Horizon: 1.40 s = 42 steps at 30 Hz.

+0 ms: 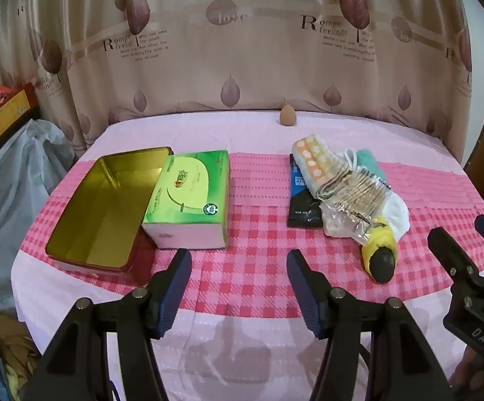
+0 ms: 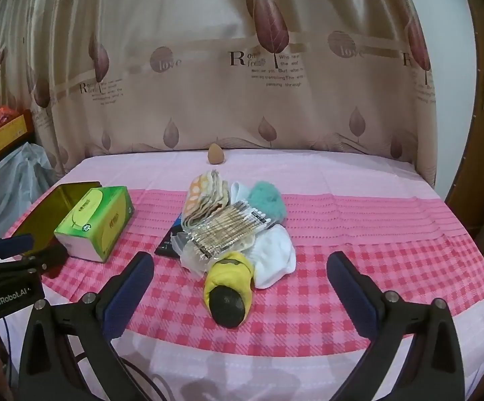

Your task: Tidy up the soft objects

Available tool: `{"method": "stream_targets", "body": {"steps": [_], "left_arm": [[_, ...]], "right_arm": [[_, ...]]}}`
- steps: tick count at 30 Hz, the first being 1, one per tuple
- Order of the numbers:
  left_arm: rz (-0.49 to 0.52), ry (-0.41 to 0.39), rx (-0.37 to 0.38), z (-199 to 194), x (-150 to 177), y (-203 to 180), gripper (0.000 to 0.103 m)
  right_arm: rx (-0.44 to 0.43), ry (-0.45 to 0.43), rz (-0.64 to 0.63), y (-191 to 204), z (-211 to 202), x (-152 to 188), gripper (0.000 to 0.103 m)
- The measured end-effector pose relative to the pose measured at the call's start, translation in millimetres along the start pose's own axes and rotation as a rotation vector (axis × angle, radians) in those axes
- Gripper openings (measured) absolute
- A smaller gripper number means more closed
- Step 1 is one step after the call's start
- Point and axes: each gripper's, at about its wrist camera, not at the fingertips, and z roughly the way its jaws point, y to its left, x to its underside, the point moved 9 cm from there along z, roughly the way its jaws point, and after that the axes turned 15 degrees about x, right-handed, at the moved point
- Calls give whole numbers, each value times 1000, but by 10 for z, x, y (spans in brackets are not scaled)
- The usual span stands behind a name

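Here, right gripper gapes wide, empty | yellow-and-black plush just beyond its fingers | left gripper open, empty | risk: lifting plush drags cotton-swab packet resting on it

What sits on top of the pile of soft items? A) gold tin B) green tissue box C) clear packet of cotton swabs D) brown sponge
C: the clear packet of cotton swabs lies across the folded cloths and white sock; the tissue box stands apart to the left.
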Motion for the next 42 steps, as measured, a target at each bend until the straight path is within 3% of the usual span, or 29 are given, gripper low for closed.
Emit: {"method": "stream_targets", "body": {"steps": [7, 11, 14, 42], "left_arm": [[-29, -6, 12, 15, 22, 64, 61], [9, -45, -22, -54, -9, 57, 61], [26, -59, -4, -86, -25, 9, 61], [2, 13, -39, 0, 79, 79, 61]], "right_arm": [[-6, 10, -3, 18, 66, 41, 102], [-19, 19, 6, 28, 63, 53, 102], [-21, 19, 4, 20, 78, 65, 102], [-20, 30, -25, 64, 127, 144, 102]]}}
